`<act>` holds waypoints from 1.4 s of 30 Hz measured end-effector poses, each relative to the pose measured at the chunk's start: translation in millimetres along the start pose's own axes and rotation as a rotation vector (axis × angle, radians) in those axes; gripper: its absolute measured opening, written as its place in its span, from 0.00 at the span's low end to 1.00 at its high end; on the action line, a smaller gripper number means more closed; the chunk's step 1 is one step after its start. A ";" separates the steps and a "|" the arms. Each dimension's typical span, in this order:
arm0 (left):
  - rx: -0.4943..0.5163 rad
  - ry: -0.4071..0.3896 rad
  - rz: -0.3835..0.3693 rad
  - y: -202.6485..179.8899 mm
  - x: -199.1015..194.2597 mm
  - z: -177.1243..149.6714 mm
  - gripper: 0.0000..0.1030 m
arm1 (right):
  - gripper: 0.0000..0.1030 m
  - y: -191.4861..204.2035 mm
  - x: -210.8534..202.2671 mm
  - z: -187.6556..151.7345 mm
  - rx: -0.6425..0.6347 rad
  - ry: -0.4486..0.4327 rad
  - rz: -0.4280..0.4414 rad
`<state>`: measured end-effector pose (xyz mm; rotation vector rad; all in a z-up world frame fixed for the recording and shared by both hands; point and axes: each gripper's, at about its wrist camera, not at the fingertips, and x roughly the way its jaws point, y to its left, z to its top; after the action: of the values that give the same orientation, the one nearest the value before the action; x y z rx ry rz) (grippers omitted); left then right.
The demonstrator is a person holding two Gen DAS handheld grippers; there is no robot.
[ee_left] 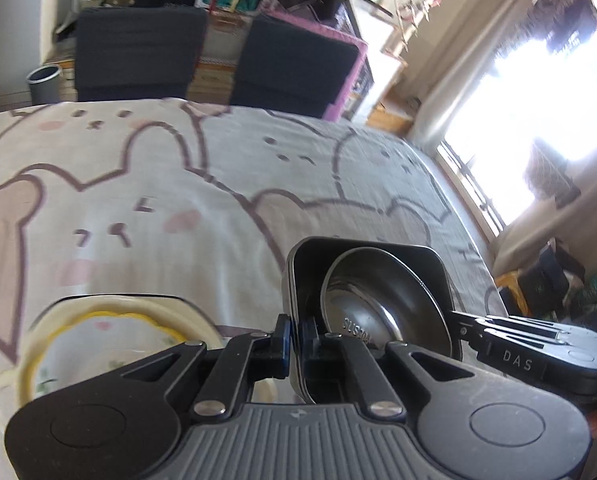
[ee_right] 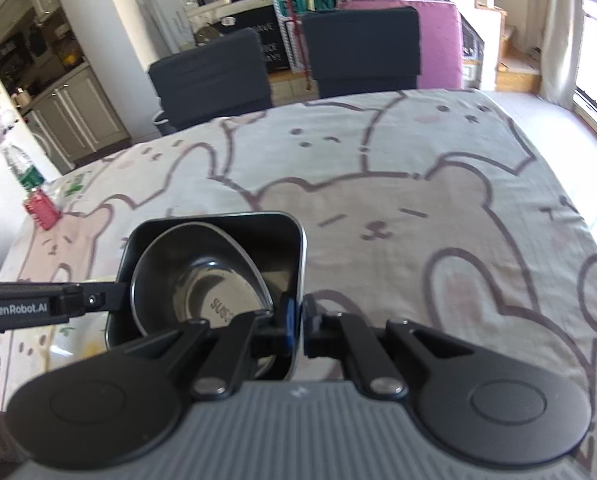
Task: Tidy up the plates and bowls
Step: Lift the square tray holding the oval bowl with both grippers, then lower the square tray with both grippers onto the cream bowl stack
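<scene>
A square steel tray [ee_left: 362, 248] with dark walls holds a round steel bowl [ee_left: 382, 304] that leans tilted inside it. My left gripper [ee_left: 297, 334] is shut on the tray's left rim. My right gripper [ee_right: 297, 322] is shut on the tray's right rim [ee_right: 300, 264]; the bowl [ee_right: 198, 280] shows inside it. Each gripper shows in the other's view, the right gripper [ee_left: 510, 340] on the tray's right and the left gripper [ee_right: 50, 304] on its left. The tray is held above the table between both. A cream ceramic dish with a yellow rim [ee_left: 110, 344] lies below at the left.
The table is covered with a bear-print cloth [ee_right: 378, 184]. Two dark chairs [ee_right: 362, 48] stand at its far edge. A red object [ee_right: 42, 210] and a water bottle [ee_right: 24, 170] sit at the table's far left. A window [ee_left: 538, 100] is at the right.
</scene>
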<state>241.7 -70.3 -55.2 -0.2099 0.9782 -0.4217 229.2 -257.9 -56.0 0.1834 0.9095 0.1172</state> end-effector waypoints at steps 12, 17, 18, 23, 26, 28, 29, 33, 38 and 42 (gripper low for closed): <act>-0.111 -0.093 0.044 67.0 -63.9 -8.0 0.05 | 0.05 83.5 -2.9 3.0 -0.064 -0.049 0.118; -0.155 -0.119 0.057 93.3 -83.2 -14.5 0.05 | 0.06 108.3 0.3 3.5 -0.068 -0.050 0.168; -0.163 -0.121 0.060 98.5 -85.9 -16.3 0.05 | 0.06 114.0 1.2 2.8 -0.071 -0.048 0.175; -0.208 -0.103 0.071 123.3 -88.9 -25.7 0.04 | 0.07 137.1 9.9 -3.5 -0.089 -0.013 0.196; -0.235 -0.080 0.070 135.1 -87.0 -30.9 0.04 | 0.07 149.7 19.7 -8.9 -0.105 0.016 0.187; -0.243 -0.065 0.073 139.9 -84.3 -34.0 0.04 | 0.07 154.5 23.7 -13.4 -0.107 0.036 0.182; -0.245 -0.059 0.075 141.6 -83.3 -35.8 0.04 | 0.07 156.4 26.0 -14.8 -0.105 0.047 0.180; -0.243 -0.029 0.090 145.4 -74.6 -40.0 0.04 | 0.07 157.1 34.2 -21.6 -0.091 0.091 0.164; -0.224 -0.005 0.109 143.8 -66.1 -41.0 0.04 | 0.07 157.5 39.6 -26.5 -0.083 0.113 0.144; -0.227 0.004 0.114 145.4 -62.8 -41.0 0.04 | 0.07 157.2 43.6 -27.0 -0.076 0.133 0.140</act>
<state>213.3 88.6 -82.1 -0.3560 1.0359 -0.2062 230.7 -93.4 -73.2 0.1696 1.0226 0.2961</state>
